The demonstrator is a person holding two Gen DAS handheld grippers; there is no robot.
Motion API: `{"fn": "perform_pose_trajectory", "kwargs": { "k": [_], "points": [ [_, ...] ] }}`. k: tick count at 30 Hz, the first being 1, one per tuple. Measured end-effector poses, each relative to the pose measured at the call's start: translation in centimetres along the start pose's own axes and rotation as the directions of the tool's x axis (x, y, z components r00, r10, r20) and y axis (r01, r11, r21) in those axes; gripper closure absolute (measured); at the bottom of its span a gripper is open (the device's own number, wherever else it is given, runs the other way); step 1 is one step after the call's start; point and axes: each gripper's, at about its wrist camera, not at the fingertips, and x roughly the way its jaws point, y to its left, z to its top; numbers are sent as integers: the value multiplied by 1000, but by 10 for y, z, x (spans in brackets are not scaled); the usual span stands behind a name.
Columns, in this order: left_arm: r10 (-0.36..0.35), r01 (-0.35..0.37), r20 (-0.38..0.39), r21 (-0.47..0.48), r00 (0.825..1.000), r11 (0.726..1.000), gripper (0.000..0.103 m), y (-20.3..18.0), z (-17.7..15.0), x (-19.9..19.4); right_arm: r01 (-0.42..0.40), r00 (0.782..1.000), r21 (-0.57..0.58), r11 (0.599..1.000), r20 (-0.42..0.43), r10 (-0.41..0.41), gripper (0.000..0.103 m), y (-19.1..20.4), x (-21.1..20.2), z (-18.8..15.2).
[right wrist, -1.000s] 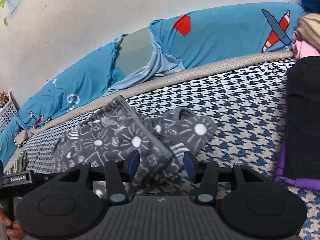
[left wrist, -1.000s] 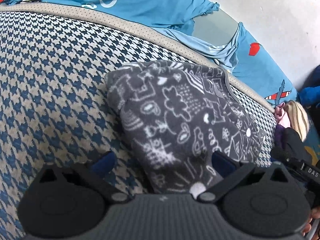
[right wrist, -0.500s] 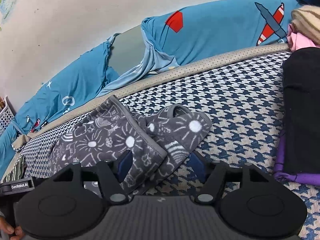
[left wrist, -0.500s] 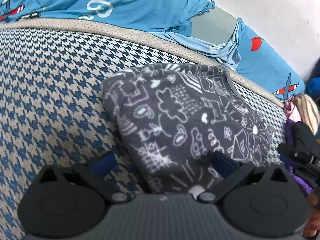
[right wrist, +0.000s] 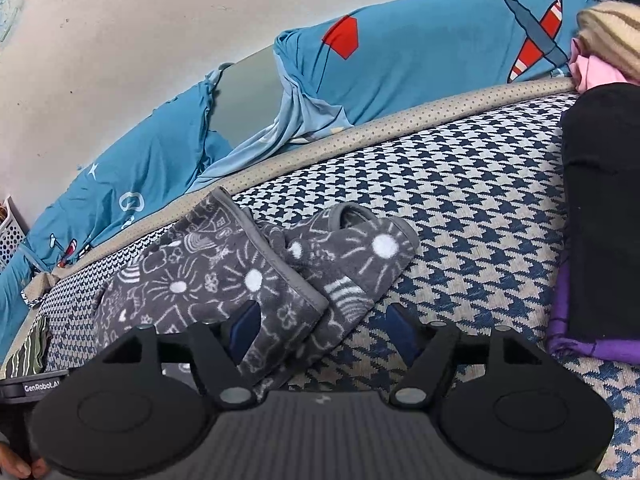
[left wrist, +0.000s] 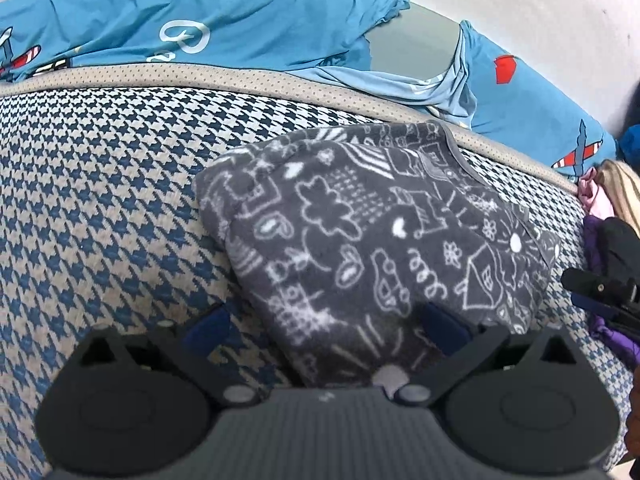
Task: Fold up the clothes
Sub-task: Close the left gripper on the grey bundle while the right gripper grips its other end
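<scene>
A grey fleece garment printed with white doodles lies folded on the blue-and-beige houndstooth mattress. In the left wrist view my left gripper stands open, its blue pads on either side of the garment's near edge. From the right wrist view the same garment shows its trimmed hem and a sleeve end lying to the right. My right gripper is open, with the garment's lower corner lying between the fingers. Nothing is clamped.
A black folded garment rests on a purple one at the right. Pink and beige striped clothes lie behind it. A blue aeroplane-print sheet runs along the wall. A white basket sits far left.
The right gripper's fingers have spread wider around the garment's corner. The left gripper stays open and has shifted slightly, and the folded garment has not moved.
</scene>
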Motion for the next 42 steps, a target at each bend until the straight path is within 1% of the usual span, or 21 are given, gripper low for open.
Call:
{"fn": "perform_pose_trajectory", "kwargs": {
  "k": [10,13,25,34,42],
  "points": [
    [22,-23,9,48,1000,999,0,-10,-3,-3,13,1000,-22,1000,-12,-13,31,3,2,0],
    [21,-22,17,74,1000,997,0,-14,-3,-4,3,1000,-11,1000,-14,-3,30,1,3,0],
    [24,-27,22,113,999,993,0,-21,-4,-2,-8,1000,21,1000,-11,8,27,-7,7,1],
    [-46,46,-21,14,999,999,0,-6,0,6,-26,1000,72,997,-10,26,27,-20,13,2],
    [-93,90,-35,-81,995,993,0,8,4,14,-45,999,101,994,-7,46,26,-28,22,2]
  ]
}}
